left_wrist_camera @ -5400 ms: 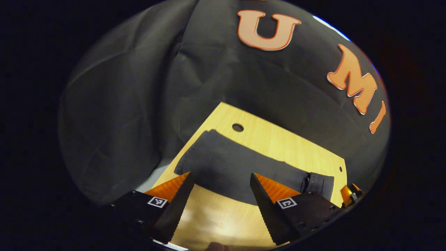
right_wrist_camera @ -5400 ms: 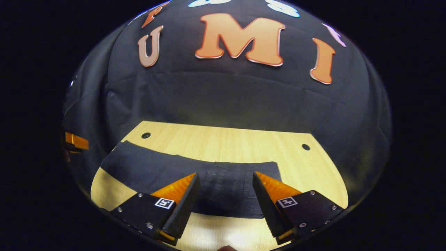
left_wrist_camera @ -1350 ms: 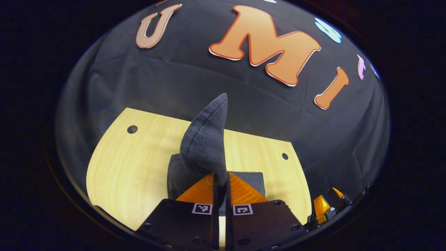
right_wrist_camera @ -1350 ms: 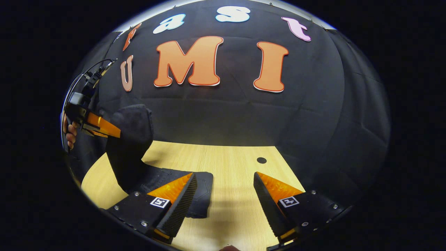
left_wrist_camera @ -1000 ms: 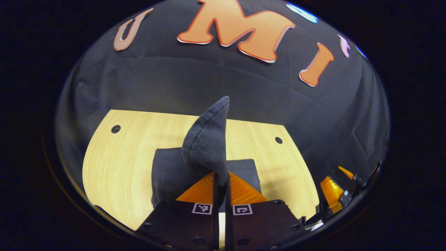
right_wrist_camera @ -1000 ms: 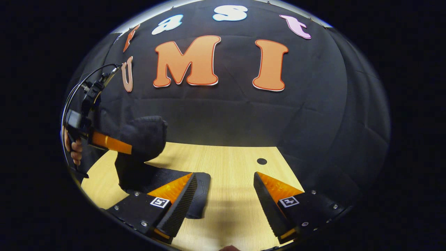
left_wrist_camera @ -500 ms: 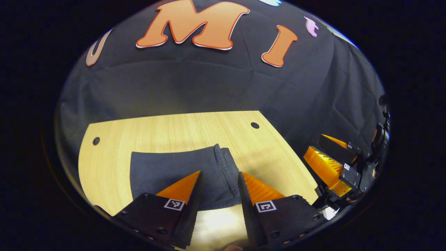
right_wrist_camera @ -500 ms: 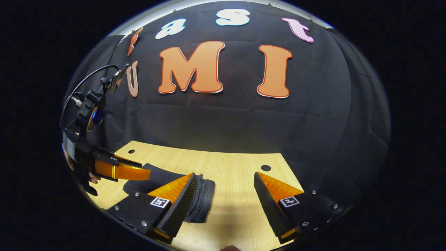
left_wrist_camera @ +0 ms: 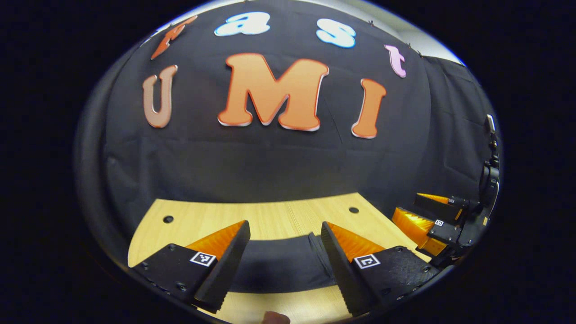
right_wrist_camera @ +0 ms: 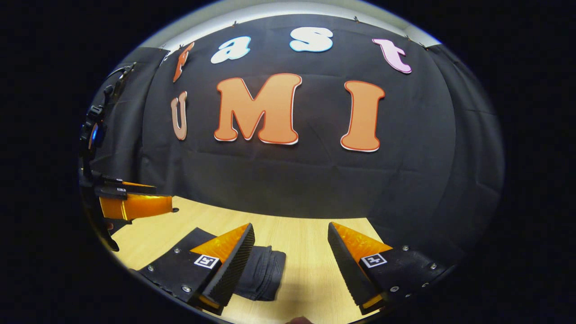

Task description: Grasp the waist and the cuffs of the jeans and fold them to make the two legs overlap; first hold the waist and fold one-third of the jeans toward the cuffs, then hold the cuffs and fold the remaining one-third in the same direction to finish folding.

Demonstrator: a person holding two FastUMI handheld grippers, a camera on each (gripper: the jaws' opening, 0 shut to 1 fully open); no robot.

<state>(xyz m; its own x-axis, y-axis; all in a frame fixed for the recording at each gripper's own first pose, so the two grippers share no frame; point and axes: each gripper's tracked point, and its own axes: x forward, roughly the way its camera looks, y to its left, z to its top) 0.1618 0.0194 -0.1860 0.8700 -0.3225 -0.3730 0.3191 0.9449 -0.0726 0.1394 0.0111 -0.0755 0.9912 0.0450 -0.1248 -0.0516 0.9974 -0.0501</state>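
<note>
Plainly, nearest in the left gripper view stood the left tongs (left_wrist_camera: 281, 265), fingers spread wide with nothing between them, raised above the folded jeans (left_wrist_camera: 279, 267); the dark bundle lay flat on the worktop (left_wrist_camera: 270, 220) just beyond the fingertips, toward twelve o'clock; farther off at three o'clock the right tongs (left_wrist_camera: 427, 218) hung clear of the cloth. In the right gripper view the right tongs (right_wrist_camera: 290, 270) were likewise parted and empty; the jeans (right_wrist_camera: 263, 272) showed past the left finger, at about seven o'clock, their stacked layered edge facing the bare wood; the left tongs (right_wrist_camera: 135, 204) hovered at nine o'clock, above the worktop (right_wrist_camera: 306, 234), and whether they were parted could not be told from there.

By my reckoning the folding looked finished, both thirds laid over. The risk lay in the withdrawal: a finger dipping low could catch the top layer and peel it open; denim is stiff, so the upper fold might also spring up and slide off square, since nothing pinned it.

The bundle's long axis ran across the left gripper view, from nine to three o'clock; its layered edge pointed toward three o'clock, the side where the right tongs waited; which end held the waist could not be told.
</note>
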